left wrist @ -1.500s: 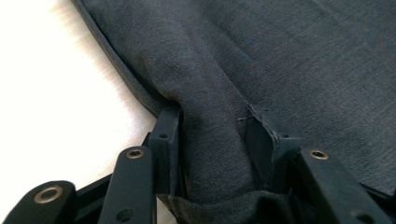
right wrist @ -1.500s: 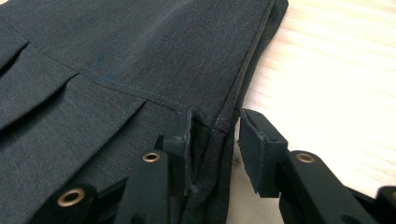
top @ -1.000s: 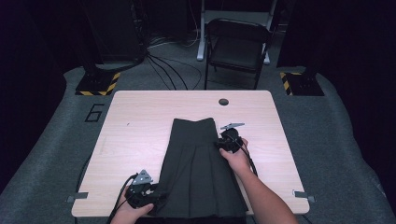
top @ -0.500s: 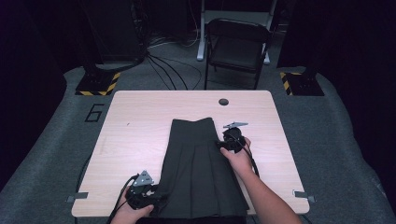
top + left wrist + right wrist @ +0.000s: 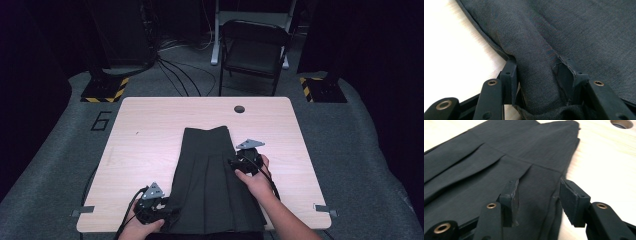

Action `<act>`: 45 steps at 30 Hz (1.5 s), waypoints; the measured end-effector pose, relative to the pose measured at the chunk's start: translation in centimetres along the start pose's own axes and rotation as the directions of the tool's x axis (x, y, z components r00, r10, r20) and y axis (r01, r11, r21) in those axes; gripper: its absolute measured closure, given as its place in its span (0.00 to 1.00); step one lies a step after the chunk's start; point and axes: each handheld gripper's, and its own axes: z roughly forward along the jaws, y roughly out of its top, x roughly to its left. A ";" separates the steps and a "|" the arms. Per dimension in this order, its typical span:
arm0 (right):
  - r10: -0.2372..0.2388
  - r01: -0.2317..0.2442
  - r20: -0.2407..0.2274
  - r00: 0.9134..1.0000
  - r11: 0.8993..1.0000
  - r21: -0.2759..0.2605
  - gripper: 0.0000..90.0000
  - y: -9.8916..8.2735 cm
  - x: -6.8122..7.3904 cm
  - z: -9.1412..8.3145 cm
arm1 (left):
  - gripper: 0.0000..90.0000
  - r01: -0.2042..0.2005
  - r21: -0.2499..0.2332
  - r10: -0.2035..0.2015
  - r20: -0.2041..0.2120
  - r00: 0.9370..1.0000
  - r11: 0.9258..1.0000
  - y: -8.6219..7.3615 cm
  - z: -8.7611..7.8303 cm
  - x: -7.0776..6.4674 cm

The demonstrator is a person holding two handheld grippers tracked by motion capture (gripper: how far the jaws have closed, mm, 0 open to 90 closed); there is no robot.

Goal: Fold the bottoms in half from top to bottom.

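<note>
Where the left claw sits at the near left corner of the dark pleated skirt, its jaws are clamped on a bunched fold of the cloth; in the left gripper view that fold runs up between the two black pads and fills the gap from side to side; the hem edge curves away to the left over the pale wood. The left hand grips the tool from the near edge of the desk; a grey three-cornered plate rides on top of it. The right claw hovers at the right edge of the skirt, about halfway up its length; its jaws have just been opening and now stand apart, with cloth lying in the gap but neither pad pressing on it; the right gripper view shows the left pad over the fabric and the right pad near the skirt's edge, above bare wood. The right hand reaches in from the near right. The skirt lies flat along the middle of the desk, waistband at the far end, wider hem towards the person. A round hole pierces the desk beyond the waistband; a folding chair stands on the floor past the far edge.
</note>
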 end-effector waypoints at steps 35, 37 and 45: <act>-0.060 0.069 -0.115 0.991 0.995 0.074 0.53 -5.4 3.7 -0.6 | 0.48 -0.028 -0.109 0.025 -0.028 0.999 0.994 4.6 0.2 3.0; -0.061 0.069 -0.112 0.992 0.995 0.071 0.53 -5.4 3.7 -0.8 | 0.48 -0.030 -0.112 0.026 -0.035 0.999 0.993 5.3 0.4 3.4; -0.040 0.050 -0.127 0.991 0.996 0.078 0.53 -5.6 3.7 -1.6 | 0.47 -0.017 -0.112 0.007 -0.084 0.996 0.994 7.8 1.8 5.4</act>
